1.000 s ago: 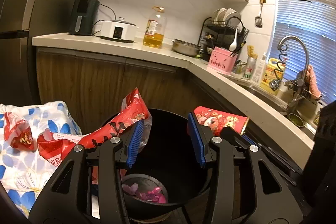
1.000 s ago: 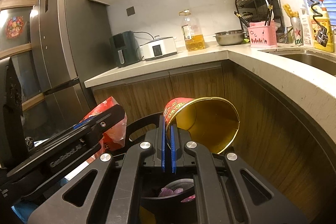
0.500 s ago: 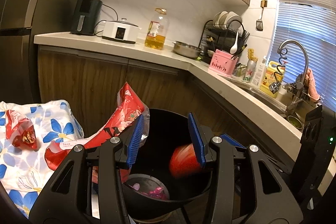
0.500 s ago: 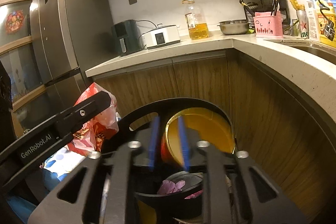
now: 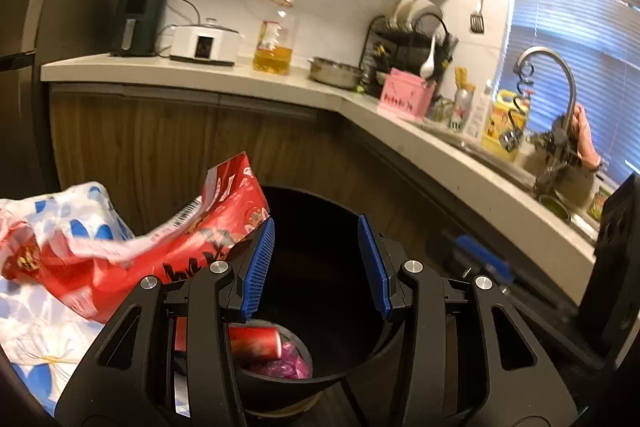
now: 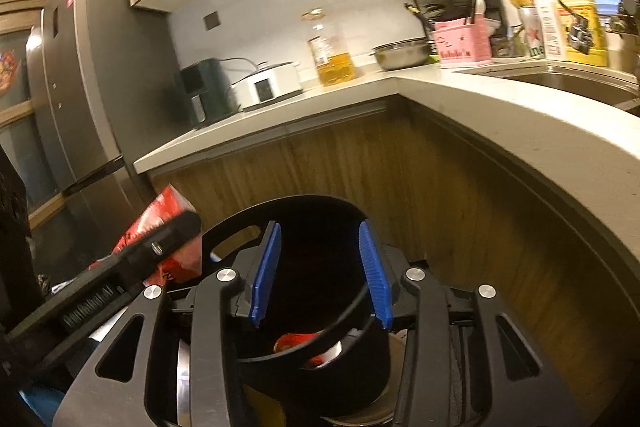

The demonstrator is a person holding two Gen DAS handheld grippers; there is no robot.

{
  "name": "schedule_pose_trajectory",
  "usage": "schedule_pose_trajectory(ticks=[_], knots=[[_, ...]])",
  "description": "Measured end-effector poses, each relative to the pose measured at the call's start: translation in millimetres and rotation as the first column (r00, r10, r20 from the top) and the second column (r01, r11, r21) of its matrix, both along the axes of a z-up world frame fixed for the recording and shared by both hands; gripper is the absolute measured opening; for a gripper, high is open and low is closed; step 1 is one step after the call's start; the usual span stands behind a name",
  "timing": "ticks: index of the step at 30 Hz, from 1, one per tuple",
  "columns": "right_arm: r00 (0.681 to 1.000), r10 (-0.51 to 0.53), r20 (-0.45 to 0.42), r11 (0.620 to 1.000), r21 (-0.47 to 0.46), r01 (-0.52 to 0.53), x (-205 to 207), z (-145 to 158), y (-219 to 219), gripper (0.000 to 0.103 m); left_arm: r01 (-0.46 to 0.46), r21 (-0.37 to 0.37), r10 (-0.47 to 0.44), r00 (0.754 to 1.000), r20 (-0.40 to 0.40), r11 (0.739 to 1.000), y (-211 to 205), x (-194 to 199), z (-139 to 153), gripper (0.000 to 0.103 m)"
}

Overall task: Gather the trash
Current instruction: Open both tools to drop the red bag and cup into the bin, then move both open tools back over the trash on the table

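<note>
A black trash bin (image 5: 332, 359) stands below both grippers, also in the right wrist view (image 6: 320, 359). A red paper cup (image 5: 256, 341) lies at its bottom beside pink wrappers (image 5: 294, 357); the cup also shows in the right wrist view (image 6: 294, 341). My left gripper (image 5: 316, 265) is open and empty over the bin. My right gripper (image 6: 320, 273) is open and empty over the bin. A red snack bag (image 5: 160, 251) lies on a blue-flowered cloth (image 5: 44, 327) left of the bin, next to my left gripper's left finger.
An L-shaped counter (image 5: 240, 75) with wooden cabinets runs behind and to the right. It bears an oil bottle (image 5: 276, 39), a cooker (image 5: 202, 43), a dish rack and a sink with a faucet (image 5: 552, 83). A fridge (image 6: 80, 99) stands at the left.
My right gripper opened and let go of the red cup, which fell into the bin and now lies at its bottom. Both grippers shifted slightly over the bin.
</note>
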State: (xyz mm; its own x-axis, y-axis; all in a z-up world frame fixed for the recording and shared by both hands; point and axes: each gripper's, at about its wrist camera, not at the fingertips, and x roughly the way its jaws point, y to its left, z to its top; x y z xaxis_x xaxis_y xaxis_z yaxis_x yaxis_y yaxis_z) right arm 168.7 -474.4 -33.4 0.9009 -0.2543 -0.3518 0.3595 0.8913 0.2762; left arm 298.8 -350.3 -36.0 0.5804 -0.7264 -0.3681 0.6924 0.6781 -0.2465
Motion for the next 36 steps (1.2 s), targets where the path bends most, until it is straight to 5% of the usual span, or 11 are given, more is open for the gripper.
schedule_pose_trajectory(ticks=[4, 9, 15, 22, 26, 31, 36], knots=[[0.999, -0.033, 0.007, 0.999, 0.003, 0.033, -7, 0, -8, 0.043, 0.055, 0.04, -0.054, 0.998, -0.011, 0.998, -15, -6, -8, 0.043], [0.997, -0.076, 0.009, 0.997, 0.023, 0.076, -14, -1, -19, 0.043, 0.079, 0.065, -0.079, 0.997, 0.005, 0.995, -21, -15, -10, 0.065], [0.995, -0.104, 0.012, 0.994, 0.029, 0.104, -19, -2, -23, 0.044, 0.091, 0.075, -0.094, 0.995, 0.038, 0.993, -13, -30, -3, 0.069], [0.994, -0.107, 0.013, 0.994, 0.019, 0.107, -24, -3, -19, 0.044, 0.145, -0.006, -0.145, 0.988, 0.05, 0.989, 8, -59, 21, 0.075], [0.995, -0.097, 0.007, 0.995, 0.02, 0.097, -24, -3, -16, 0.044, 0.038, -0.043, -0.033, 0.993, 0.11, 0.998, 43, -73, 30, 0.075], [0.997, -0.075, 0.008, 0.997, -0.018, 0.075, -26, -2, -5, 0.044, -0.16, -0.008, 0.158, 0.968, 0.193, 0.987, 96, -73, 13, 0.075], [0.999, -0.049, 0.005, 0.998, -0.029, 0.049, -28, -4, 8, 0.044, -0.248, 0.04, 0.242, 0.965, 0.104, 0.968, 129, -46, -21, 0.075]])
